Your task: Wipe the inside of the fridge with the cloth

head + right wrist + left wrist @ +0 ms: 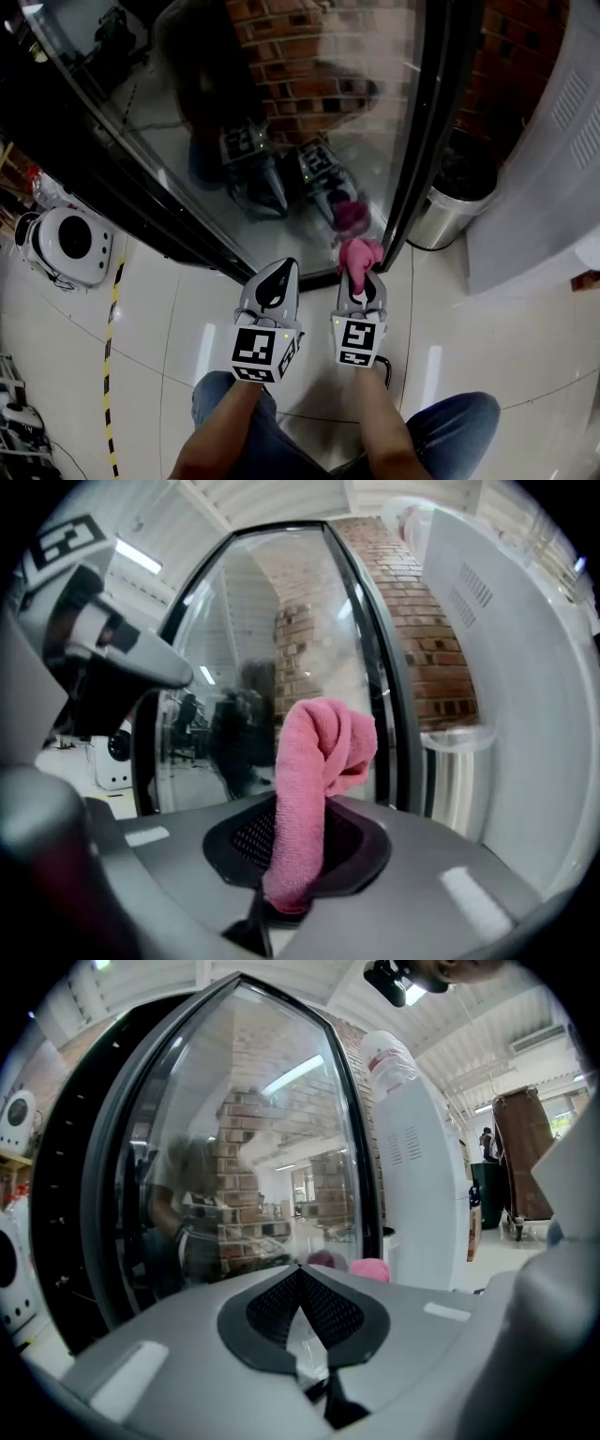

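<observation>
Both tools are up in front of the fridge. The left hand-held gripper (278, 274) sits at the 7 o'clock side of its partner. Its own view shows the jaws pressed right together, dark ribbed pads meeting at the tip, nothing between them.

Over to the right hand-held gripper (361, 279), which has the pink cloth (360, 253). The jaws are clamped on the lower part of it, and the loose end rises between the pads and flops over at the top in a soft fold. From the head view the cloth pokes out toward 12 o'clock, very near the bottom corner of the glass door (309, 84). Whether it touches the glass, I cannot tell.

The glass mirrors both grippers and the pink bundle. A black frame (427, 141) runs along the door's edge at 1 o'clock from the cloth.

Beyond that frame, at 2 o'clock, a steel bin (441, 217) stands on the shiny white floor (169, 328), and just beside it at 3 o'clock is a tall white cabinet (553, 178) with vent slots. A brick wall (511, 56) shows behind the bin.

Out at 9 o'clock, well apart from the grippers, a round white appliance (67, 246) rests on the floor, with a strip of yellow-and-black tape (111, 356) running down past it. At 6 o'clock, the person's jeans (459, 422).
</observation>
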